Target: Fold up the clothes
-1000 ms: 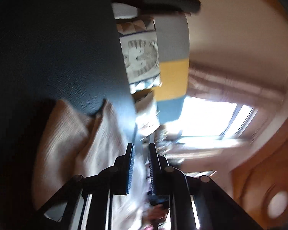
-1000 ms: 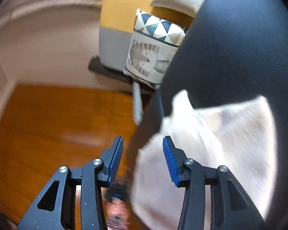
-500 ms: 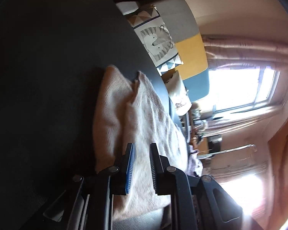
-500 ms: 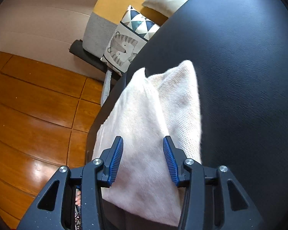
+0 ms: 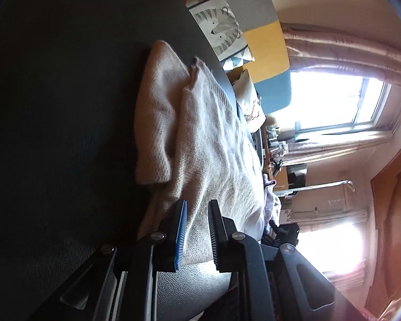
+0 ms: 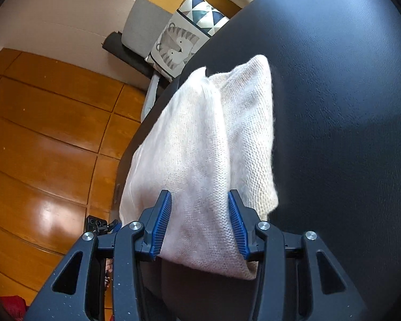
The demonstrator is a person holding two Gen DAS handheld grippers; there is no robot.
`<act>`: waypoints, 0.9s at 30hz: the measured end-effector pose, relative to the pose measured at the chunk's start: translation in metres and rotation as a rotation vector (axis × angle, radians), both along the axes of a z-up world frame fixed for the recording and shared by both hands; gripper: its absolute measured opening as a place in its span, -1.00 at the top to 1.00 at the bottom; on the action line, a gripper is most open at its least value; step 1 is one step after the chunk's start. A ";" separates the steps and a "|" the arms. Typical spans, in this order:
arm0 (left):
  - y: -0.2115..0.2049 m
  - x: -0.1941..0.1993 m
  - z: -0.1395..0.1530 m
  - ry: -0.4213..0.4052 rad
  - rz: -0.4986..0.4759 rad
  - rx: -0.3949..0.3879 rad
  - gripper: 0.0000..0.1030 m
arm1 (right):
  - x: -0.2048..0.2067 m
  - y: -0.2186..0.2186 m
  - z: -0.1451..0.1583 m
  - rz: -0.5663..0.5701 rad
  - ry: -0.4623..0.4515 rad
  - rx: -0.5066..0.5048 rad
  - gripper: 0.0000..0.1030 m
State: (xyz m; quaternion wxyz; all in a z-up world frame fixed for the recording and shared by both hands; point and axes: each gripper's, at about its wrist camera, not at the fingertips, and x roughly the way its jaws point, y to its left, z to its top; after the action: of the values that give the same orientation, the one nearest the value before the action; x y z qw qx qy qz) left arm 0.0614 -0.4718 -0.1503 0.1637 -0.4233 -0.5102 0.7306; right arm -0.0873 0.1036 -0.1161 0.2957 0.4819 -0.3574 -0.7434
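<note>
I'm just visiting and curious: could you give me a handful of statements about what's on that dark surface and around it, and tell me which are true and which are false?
1. A cream knitted garment lies on a dark, leather-like surface. True.
2. The garment is spread out flat in a single layer. False: it is folded, with one layer lying over another.
3. A cushion with a striped animal print sits beyond the far edge of the surface. True.
4. The floor is covered in grey carpet. False: it is glossy orange-brown wood.
5. The garment hangs in the air between the two tools. False: it rests on the surface, with the right gripper and the left gripper at its near edge.
</note>
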 end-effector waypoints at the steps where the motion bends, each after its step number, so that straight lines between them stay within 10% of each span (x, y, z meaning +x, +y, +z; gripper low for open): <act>1: -0.003 0.002 0.001 0.003 0.017 0.005 0.70 | 0.002 0.001 0.000 -0.008 0.001 -0.008 0.10; 18: 0.004 0.001 -0.012 0.009 -0.042 0.103 0.70 | 0.006 -0.020 -0.005 0.022 -0.001 -0.014 0.10; 27: -0.011 0.011 0.018 0.040 -0.042 -0.185 0.55 | 0.006 -0.025 -0.006 0.031 -0.007 -0.007 0.10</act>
State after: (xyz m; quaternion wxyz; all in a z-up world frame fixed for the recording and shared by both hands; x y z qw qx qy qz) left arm 0.0728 -0.4824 -0.1319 0.1494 -0.4323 -0.4284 0.7793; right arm -0.0813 0.0790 -0.1220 0.3075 0.4892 -0.3534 -0.7357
